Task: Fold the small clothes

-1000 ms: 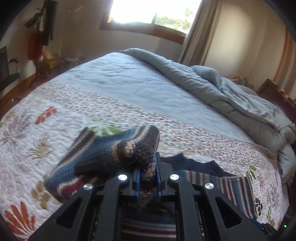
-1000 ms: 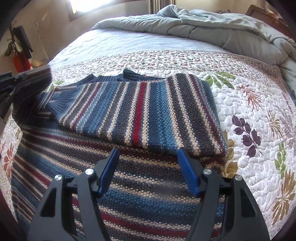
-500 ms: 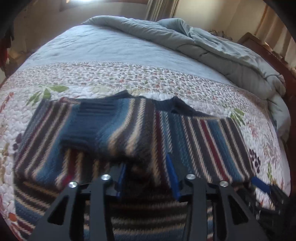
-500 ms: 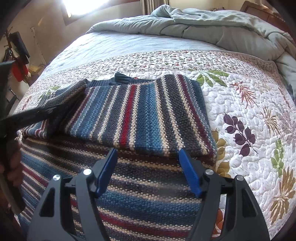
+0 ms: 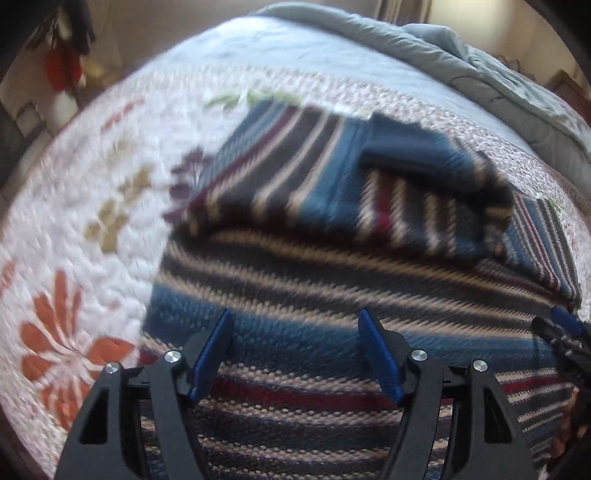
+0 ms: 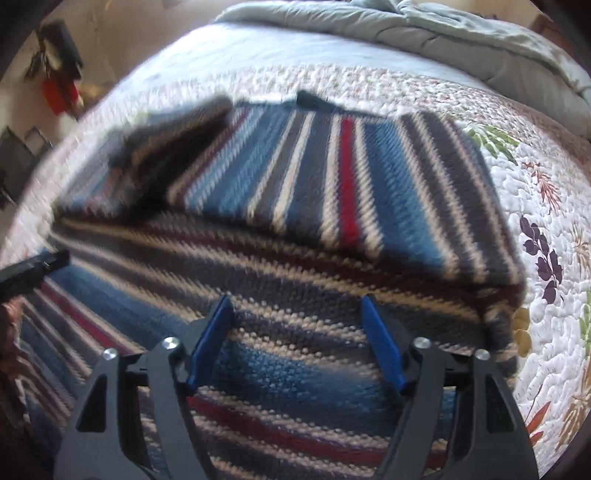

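Blue-padded left gripper [image 5: 295, 350] and right gripper [image 6: 295, 339] both point down over the striped knit sweater [image 6: 295, 258]; each pair of jaws is spreading, with nothing pinched between them; the sweater lies flat on the floral quilt [image 6: 546, 295] near the bed's near edge; its sleeve [image 5: 424, 192] lies folded across the body; beyond, a grey duvet [image 6: 424, 33] is heaped at the far edge.
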### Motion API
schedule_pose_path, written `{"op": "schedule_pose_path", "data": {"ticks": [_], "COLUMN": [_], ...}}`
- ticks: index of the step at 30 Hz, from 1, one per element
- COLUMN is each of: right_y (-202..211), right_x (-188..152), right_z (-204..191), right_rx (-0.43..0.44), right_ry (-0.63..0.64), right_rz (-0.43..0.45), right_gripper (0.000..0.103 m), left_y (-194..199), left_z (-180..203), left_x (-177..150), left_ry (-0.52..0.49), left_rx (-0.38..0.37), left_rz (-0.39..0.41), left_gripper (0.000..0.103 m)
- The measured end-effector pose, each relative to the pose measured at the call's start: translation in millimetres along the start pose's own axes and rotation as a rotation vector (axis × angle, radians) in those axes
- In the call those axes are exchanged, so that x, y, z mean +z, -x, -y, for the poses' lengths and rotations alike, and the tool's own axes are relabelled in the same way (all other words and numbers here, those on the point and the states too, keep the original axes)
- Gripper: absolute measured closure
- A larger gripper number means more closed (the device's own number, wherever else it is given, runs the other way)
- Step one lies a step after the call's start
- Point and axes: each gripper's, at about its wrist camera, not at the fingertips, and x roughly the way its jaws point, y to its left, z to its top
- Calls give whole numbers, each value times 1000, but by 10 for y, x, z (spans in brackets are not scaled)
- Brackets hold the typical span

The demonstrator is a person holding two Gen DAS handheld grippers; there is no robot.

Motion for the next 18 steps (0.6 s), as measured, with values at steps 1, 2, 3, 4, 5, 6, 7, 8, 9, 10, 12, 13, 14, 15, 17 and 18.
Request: {"op": "schedule_pose_path", "data": {"ticks": [1, 2, 3, 4, 5, 6, 7, 8, 9, 10, 12, 13, 14, 15, 17, 18], "right_y": [-33, -43, -42, -34, -19, 30, 70, 110, 169, 217, 308, 334, 350, 353, 334, 297], "right_x": [-16, -21, -23, -16, 2, 51, 82, 137, 222, 309, 503, 587, 673, 794, 970, 1073], "right_z": [-43, -71, -100, -114, -122, -139, -163, -210, -313, -427, -725, -847, -962, -1085, -1226, -1312], "right_rx": [-25, -39, -57, -67, -73, -65, -42, 0, 50, 75, 103, 107, 108, 116, 139, 132], "right_ry": [21, 31, 38, 37, 29, 5, -8, -19, -17, -3, 48, 68, 82, 88, 86, 87], "right_rz": [0, 3, 4, -1, -10, -21, -24, -28, -33, -35, -30, -28, -30, -36, -44, -51], "right_gripper": [27, 27, 27, 27, 28, 29, 29, 29, 30, 30, 30, 30, 30, 30, 30, 30], "left_y": [-55, -67, -74, -79, -76, -53, -19, 10, 58, 89, 137, 145, 148, 144, 140, 147], "left_z": [-4, 6, 11, -1, -18, -36, -56, -87, -142, -185, -316, -393, -488, -553, -658, -691], "left_x": [-3, 1, 3, 7, 13, 30, 60, 97, 168, 221, 341, 384, 426, 451, 496, 512], "left_ry": [-26, -59, -72, -73, -67, -60, -55, -49, -38, -36, -2, 30, 67, 90, 110, 111], "left_rx": [4, 8, 12, 7, -3, -15, -21, -19, -2, 21, 59, 56, 31, 6, -7, 4], "left_rz": [-13, -8, 2, 2, -3, -8, -14, -14, -6, 4, 27, 29, 27, 21, 22, 30], "left_gripper": [32, 29, 28, 28, 28, 29, 29, 29, 28, 27, 23, 23, 23, 23, 23, 23]}}
